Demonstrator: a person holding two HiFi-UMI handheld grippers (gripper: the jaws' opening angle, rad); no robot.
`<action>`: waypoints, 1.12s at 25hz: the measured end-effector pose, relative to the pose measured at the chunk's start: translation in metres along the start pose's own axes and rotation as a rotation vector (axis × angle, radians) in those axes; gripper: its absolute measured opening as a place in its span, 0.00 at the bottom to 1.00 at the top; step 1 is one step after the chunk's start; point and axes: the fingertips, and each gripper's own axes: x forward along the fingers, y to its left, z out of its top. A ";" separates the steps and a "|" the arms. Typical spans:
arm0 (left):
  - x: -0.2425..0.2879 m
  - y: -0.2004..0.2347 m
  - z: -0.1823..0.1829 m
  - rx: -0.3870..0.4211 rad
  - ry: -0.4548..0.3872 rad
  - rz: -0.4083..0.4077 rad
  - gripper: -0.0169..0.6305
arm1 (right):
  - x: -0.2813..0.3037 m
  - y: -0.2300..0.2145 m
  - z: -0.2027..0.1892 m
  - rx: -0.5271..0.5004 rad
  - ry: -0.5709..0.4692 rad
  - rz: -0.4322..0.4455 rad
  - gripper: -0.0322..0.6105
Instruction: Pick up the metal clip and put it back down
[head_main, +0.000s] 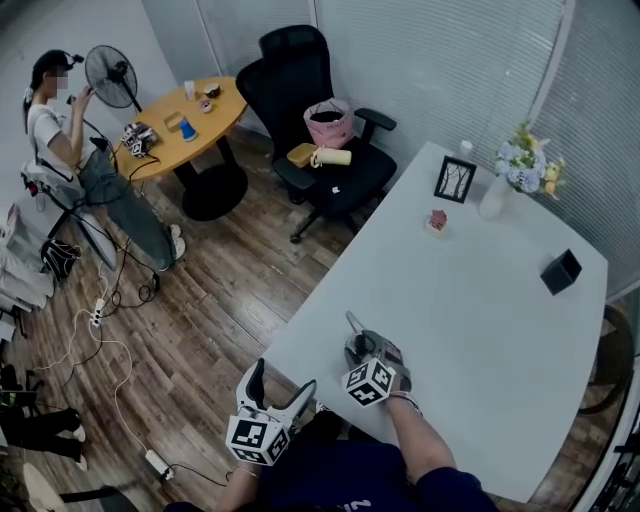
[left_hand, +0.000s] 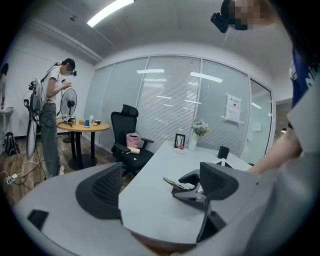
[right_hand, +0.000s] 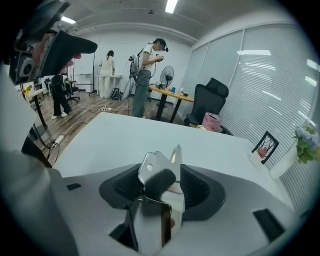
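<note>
**Silver-grey metal clip (right_hand: 159, 172) caught in the right gripper (head_main: 360, 348)**

Seen from the right gripper view, the metal clip stands upright in the centre of the frame. Its two shiny handles are spread against the dark ribbed pads (right_hand: 125, 187), and a black roller crosses between them. The jaws are closed onto the clip, one pad on each handle.

In the head view this gripper sits low and centre, down on the white table (head_main: 480, 300) close to its near-left edge. One handle of the clip pokes out toward the upper left.

The left gripper (head_main: 279, 384) is at the bottom of the head view, left of the right one and just off the table's corner, over the wood floor (head_main: 220, 290). Its jaws stand wide apart with nothing between them; its own view shows only the tabletop through the gap.

Toward the upper right of the head view, a black picture frame (head_main: 454, 179), a vase of flowers (head_main: 520, 170) and a small black box (head_main: 561, 271) stand well apart from the clip. A black office chair (head_main: 300, 75) holding a pink bag (head_main: 329, 124) is at top centre. At the upper left, a person (head_main: 55, 125) stands beside a round wooden table (head_main: 215, 125).
</note>
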 end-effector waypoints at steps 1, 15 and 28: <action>0.000 0.001 0.000 0.001 0.002 0.000 0.77 | 0.001 0.000 0.000 0.005 0.001 -0.005 0.40; 0.014 0.007 0.005 0.013 0.001 -0.064 0.77 | -0.008 -0.025 0.010 0.126 -0.026 -0.091 0.22; 0.039 0.005 0.013 0.008 -0.026 -0.203 0.77 | -0.108 -0.055 0.067 0.305 -0.273 -0.259 0.22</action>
